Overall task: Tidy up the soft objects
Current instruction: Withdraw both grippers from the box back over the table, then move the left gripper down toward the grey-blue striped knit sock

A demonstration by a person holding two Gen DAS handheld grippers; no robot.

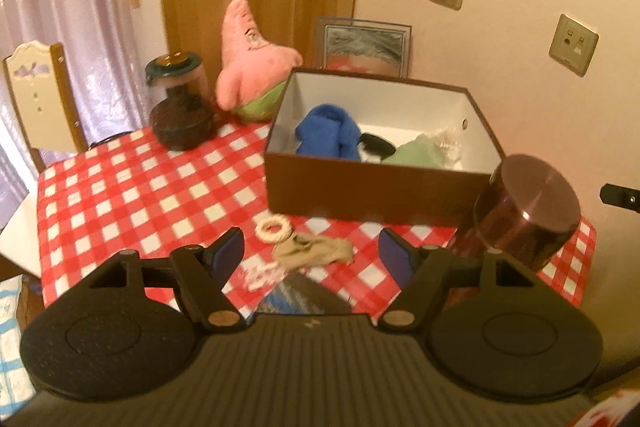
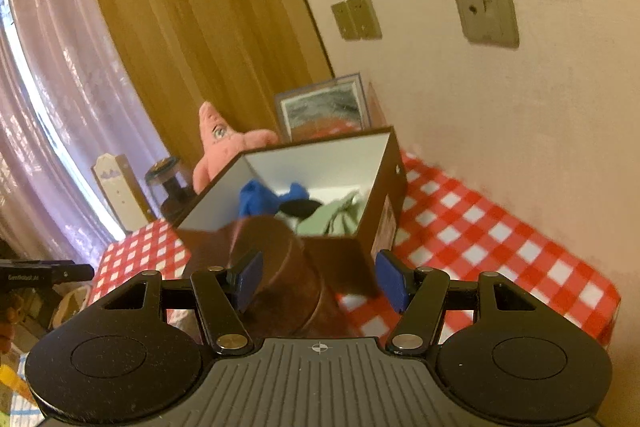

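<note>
A brown box (image 1: 360,187) with a white inside stands on the red checked table. In it lie a blue cloth (image 1: 328,135), a black item (image 1: 378,143) and a green cloth (image 1: 420,155). A beige stocking (image 1: 316,251) and a cream ring scrunchie (image 1: 274,228) lie in front of the box, between the fingers of my open left gripper (image 1: 312,253), which hovers above them. My right gripper (image 2: 320,277) is open, with a brown round tin (image 2: 276,267) between its fingers, not clamped. The box (image 2: 384,195) shows beyond it.
A pink star plush (image 1: 248,63) and a dark glass jar (image 1: 180,107) stand at the back left. A framed picture (image 1: 364,47) leans on the wall behind the box. The brown tin (image 1: 528,211) is right of the box. A chair (image 1: 40,95) stands at the left.
</note>
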